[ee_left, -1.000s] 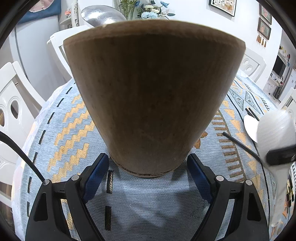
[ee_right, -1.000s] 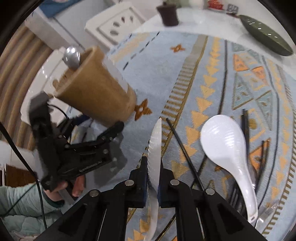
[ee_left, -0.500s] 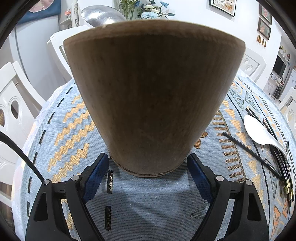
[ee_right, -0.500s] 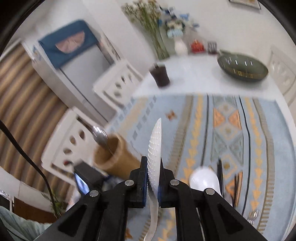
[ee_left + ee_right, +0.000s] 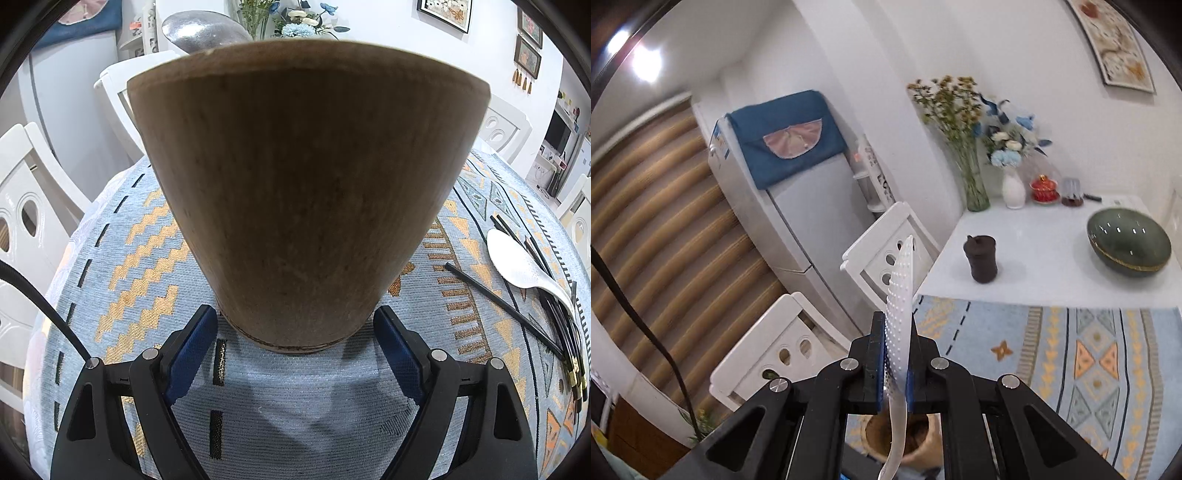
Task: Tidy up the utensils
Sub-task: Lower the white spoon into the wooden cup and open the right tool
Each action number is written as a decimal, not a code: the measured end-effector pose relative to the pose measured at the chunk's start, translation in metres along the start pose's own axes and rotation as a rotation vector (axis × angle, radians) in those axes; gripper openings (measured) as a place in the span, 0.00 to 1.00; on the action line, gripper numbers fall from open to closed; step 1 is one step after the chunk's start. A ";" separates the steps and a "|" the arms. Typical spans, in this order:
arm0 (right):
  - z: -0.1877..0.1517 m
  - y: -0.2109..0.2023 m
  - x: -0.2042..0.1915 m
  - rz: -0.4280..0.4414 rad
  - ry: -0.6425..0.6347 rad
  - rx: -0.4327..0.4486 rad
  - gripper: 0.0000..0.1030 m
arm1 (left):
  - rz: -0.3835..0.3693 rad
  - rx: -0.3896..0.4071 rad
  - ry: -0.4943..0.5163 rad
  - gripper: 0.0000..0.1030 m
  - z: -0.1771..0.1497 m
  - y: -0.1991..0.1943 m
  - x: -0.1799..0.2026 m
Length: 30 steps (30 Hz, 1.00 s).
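A wooden utensil holder (image 5: 303,206) stands on the patterned tablecloth and fills the left wrist view. My left gripper (image 5: 294,314) is shut on its base, one blue pad against each side. A metal spoon's bowl (image 5: 203,29) shows above the holder's rim. My right gripper (image 5: 897,332) is shut on a white dotted spoon (image 5: 900,288), held edge-on with its blade up and its handle hanging down. Below that handle is the holder's open mouth (image 5: 919,439). A second white spoon (image 5: 517,262) lies on the cloth at the right among black chopsticks (image 5: 498,302).
White chairs (image 5: 890,254) stand along the table's left side. On the bare white tabletop beyond the cloth sit a dark cup (image 5: 981,258), a green bowl (image 5: 1128,242) and flower vases (image 5: 975,188). A fridge (image 5: 798,206) stands behind the chairs.
My right gripper has risen with the white spoon and tipped up from the table toward the room; the holder now lies beneath it. The left gripper and holder have not moved.
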State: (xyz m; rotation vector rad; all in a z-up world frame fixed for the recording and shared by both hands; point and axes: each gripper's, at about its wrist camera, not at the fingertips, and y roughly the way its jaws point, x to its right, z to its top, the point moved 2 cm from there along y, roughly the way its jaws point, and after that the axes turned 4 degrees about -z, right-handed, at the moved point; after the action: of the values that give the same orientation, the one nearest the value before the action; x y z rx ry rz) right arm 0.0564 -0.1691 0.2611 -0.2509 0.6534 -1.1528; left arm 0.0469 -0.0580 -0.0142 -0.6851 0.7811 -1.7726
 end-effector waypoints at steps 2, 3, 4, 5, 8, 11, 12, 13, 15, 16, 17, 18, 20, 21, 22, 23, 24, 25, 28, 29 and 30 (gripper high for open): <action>0.001 0.013 -0.004 -0.003 -0.010 -0.008 0.07 | 0.000 0.000 0.000 0.83 0.000 0.000 0.000; 0.000 0.019 -0.003 0.002 -0.009 -0.014 0.07 | 0.000 0.000 0.000 0.83 0.000 0.000 0.000; -0.001 0.026 -0.005 0.005 -0.006 -0.024 0.07 | 0.000 0.000 0.000 0.83 0.000 0.000 0.000; -0.002 0.031 -0.005 0.007 -0.007 -0.032 0.07 | 0.000 0.000 0.000 0.83 0.000 0.000 0.000; -0.006 0.047 -0.006 0.020 -0.025 -0.070 0.07 | 0.000 0.000 0.000 0.83 0.000 0.000 0.000; -0.010 0.057 -0.006 0.004 -0.042 -0.077 0.07 | 0.000 0.000 0.000 0.83 0.000 0.000 0.000; -0.011 0.060 -0.006 -0.002 -0.047 -0.078 0.07 | 0.000 0.000 0.000 0.83 0.000 0.000 0.000; -0.012 0.062 -0.005 -0.008 -0.050 -0.076 0.07 | 0.000 0.000 0.000 0.83 0.000 0.000 0.000; -0.015 0.069 -0.004 -0.021 -0.051 -0.078 0.07 | 0.000 0.000 0.000 0.83 0.000 0.000 0.001; -0.017 0.073 -0.001 -0.027 -0.046 -0.079 0.07 | 0.000 0.000 0.000 0.83 0.000 0.000 0.000; -0.018 0.076 0.000 -0.031 -0.043 -0.082 0.07 | 0.000 0.000 0.000 0.83 0.000 0.000 0.000; -0.020 0.080 0.001 -0.040 -0.040 -0.083 0.07 | 0.000 0.000 0.000 0.83 0.000 0.000 0.001; -0.024 0.087 0.003 -0.053 -0.044 -0.095 0.07 | 0.000 0.000 0.000 0.83 0.000 0.000 0.000; -0.027 0.090 0.004 -0.057 -0.050 -0.105 0.07 | 0.000 0.000 0.000 0.83 0.000 0.000 0.000; -0.030 0.092 0.005 -0.062 -0.056 -0.111 0.07 | 0.001 0.000 0.000 0.83 0.000 0.000 0.000; -0.032 0.094 0.005 -0.065 -0.060 -0.115 0.07 | 0.001 0.000 0.001 0.83 0.001 0.000 0.000; -0.034 0.094 0.005 -0.069 -0.063 -0.116 0.07 | 0.001 0.000 0.001 0.83 0.001 0.000 0.001; -0.037 0.095 0.005 -0.072 -0.066 -0.116 0.07 | 0.000 0.000 0.001 0.83 0.001 0.000 0.001; -0.039 0.096 0.007 -0.071 -0.062 -0.116 0.07 | 0.001 0.000 0.001 0.83 0.001 0.000 0.001; -0.040 0.096 0.007 -0.072 -0.060 -0.116 0.07 | 0.001 0.000 0.001 0.83 0.001 0.000 0.000; -0.040 0.096 0.008 -0.072 -0.059 -0.117 0.07 | 0.000 0.000 0.000 0.83 0.001 0.000 0.001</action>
State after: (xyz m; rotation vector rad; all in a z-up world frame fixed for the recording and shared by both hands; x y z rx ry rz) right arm 0.1075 -0.1321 0.1784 -0.4086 0.6652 -1.1732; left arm 0.0472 -0.0592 -0.0133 -0.6846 0.7816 -1.7724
